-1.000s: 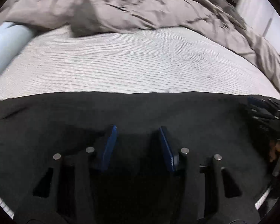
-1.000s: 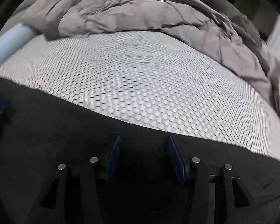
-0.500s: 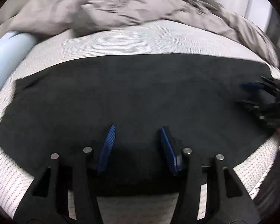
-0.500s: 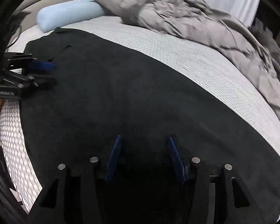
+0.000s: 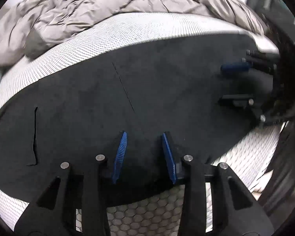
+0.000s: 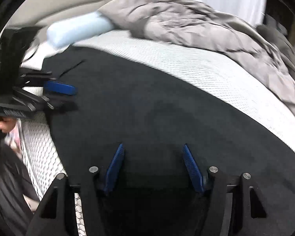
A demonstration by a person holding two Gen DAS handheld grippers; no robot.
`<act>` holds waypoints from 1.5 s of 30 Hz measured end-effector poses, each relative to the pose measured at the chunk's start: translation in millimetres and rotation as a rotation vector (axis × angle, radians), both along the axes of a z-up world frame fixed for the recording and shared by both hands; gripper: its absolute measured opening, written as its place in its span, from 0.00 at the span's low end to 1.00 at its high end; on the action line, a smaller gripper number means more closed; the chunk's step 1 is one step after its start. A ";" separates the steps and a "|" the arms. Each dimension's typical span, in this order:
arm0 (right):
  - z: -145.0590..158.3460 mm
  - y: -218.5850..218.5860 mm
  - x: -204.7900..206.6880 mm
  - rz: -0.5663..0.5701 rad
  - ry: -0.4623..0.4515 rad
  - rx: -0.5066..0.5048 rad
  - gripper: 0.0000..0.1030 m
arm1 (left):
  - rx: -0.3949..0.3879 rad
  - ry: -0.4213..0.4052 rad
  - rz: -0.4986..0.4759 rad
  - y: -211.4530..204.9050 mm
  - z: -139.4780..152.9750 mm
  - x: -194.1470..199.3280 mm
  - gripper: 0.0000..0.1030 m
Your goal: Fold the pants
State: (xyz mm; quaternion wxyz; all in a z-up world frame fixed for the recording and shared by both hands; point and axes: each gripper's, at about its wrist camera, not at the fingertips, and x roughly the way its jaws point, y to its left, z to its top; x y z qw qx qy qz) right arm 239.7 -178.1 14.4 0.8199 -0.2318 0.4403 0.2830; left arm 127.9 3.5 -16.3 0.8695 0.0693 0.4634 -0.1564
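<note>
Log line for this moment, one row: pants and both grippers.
pants: flat on bed | left gripper: open, empty, above pants | right gripper: open, empty, above pants

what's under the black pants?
The black pants lie flat on the white mesh-textured mattress, which shows on both long sides of them. The grey duvet sits apart, further back. Anything beneath the fabric itself is covered and cannot be seen.

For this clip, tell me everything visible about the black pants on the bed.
The black pants lie spread flat on the white textured mattress, a dark, matte, soft-looking fabric with few wrinkles. A thin seam line runs across the middle and a slit-like pocket opening shows near one end. Both tools hover over the cloth near its close edge with nothing pinched between their blue pads. The grey duvet and light blue bolster lie apart from it.
</note>
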 end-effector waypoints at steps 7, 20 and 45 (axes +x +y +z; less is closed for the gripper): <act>-4.3 -68.9 -12.4 -0.128 -0.061 -0.164 0.63 | -0.103 -0.005 0.234 88.5 5.6 -17.5 0.37; -7.2 -35.6 -27.2 -0.073 -0.102 -0.107 0.63 | -0.006 0.054 0.322 33.5 -2.2 74.8 0.31; -0.7 -61.1 -16.8 -0.169 -0.030 -0.017 0.65 | -0.019 -0.091 0.540 165.8 17.9 13.2 0.27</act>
